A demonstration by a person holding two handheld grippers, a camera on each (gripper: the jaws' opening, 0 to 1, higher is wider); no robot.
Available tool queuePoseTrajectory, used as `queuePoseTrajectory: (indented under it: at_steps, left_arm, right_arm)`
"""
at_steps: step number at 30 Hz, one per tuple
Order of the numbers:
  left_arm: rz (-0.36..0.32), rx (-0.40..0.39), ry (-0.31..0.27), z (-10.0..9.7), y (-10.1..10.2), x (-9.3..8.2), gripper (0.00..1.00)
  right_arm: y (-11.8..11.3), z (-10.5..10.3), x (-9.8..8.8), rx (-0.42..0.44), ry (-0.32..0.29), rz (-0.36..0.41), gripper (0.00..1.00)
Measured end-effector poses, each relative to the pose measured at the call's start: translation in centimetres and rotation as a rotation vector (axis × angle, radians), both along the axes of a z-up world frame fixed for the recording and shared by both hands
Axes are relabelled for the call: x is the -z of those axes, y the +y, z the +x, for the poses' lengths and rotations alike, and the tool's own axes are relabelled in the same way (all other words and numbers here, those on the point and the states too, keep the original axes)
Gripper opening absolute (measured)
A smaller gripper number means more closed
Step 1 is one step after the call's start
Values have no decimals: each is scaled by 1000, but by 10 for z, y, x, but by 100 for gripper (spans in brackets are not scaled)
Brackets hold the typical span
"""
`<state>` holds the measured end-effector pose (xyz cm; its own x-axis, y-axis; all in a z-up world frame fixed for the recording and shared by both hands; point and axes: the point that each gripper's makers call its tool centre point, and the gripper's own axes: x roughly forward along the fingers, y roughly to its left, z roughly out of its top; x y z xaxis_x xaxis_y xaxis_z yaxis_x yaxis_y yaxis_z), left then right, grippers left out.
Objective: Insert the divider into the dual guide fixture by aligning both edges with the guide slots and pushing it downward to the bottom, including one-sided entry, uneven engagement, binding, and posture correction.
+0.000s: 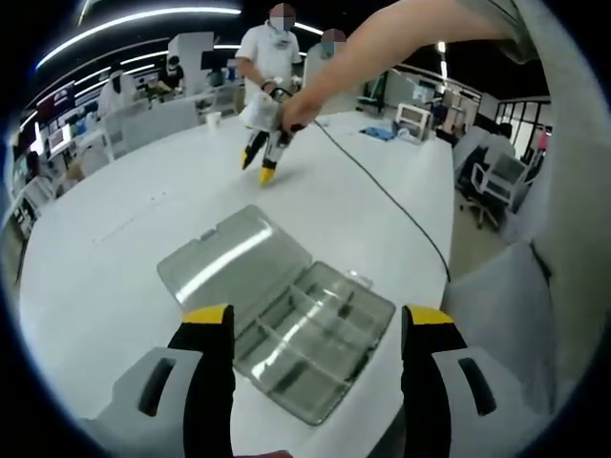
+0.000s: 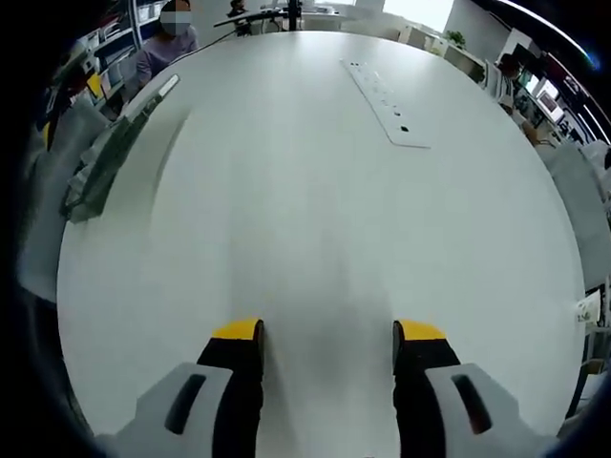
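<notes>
Hovering: left tool (image 1: pixel 317 329) hangs over the clear plastic box (image 1: pixel 277 320), jaws spread wide and grasping nothing.
Box: lies open on the white tabletop (image 1: pixel 115 277), its lid (image 1: pixel 229 250) folded back flat on the far side of the tray; the tray sits between the left tool's yellow tips.
Dividers: thin clear partitions (image 1: pixel 301 334) show inside the tray; whether any one is loose or seated cannot be told.
Right tool, seen from the left: held in a person's hand (image 1: pixel 296 107) well beyond the box, its yellow tips (image 1: pixel 267 172) pointing down at the tabletop, a black cable (image 1: pixel 382 191) trailing back from it.
Right tool, own view: right tool (image 2: pixel 325 336) released, jaws apart over bare tabletop, nothing between them.
Box from the right gripper view: seen edge-on at the far left (image 2: pixel 110 157), well apart from the right tool.
Strip: a white power strip (image 2: pixel 387 105) lies far across the tabletop from the box.
People: one stands beyond the box (image 1: pixel 269 59).
</notes>
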<state>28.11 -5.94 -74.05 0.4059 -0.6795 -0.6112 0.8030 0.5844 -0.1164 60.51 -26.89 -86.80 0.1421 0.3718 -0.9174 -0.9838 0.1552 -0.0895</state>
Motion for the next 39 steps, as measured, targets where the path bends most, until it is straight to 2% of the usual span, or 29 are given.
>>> queuePoseTrajectory:
  at_steps: [6, 10, 17, 18, 22, 24, 32, 39]
  left_arm:
    - [4, -5, 4, 1, 3, 1, 70]
    - [4, -8, 8, 0, 3, 2, 70]
    - [4, -16, 5, 1, 5, 2, 70]
    - [3, -18, 5, 1, 5, 2, 70]
    - [6, -22, 8, -1, 6, 2, 70]
    - [7, -26, 12, -2, 6, 3, 70]
    - [13, -31, 16, -1, 8, 4, 70]
    - [9, -28, 17, 1, 6, 5, 70]
  right_arm:
    - [1, 1, 1, 1, 9, -2, 52]
    - [1, -7, 2, 4, 51, 14, 44]
    - [1, -7, 1, -4, 46, 11, 43]
    - [2, -7, 1, -27, 34, 9, 43]
    - [-2, 3, 4, 11, 56, 6, 49]
    - [0, -2, 6, 1, 91, 5, 48]
    - [-2, -2, 3, -23, 87, -14, 44]
    - [-4, 0, 4, 10, 85, 13, 43]
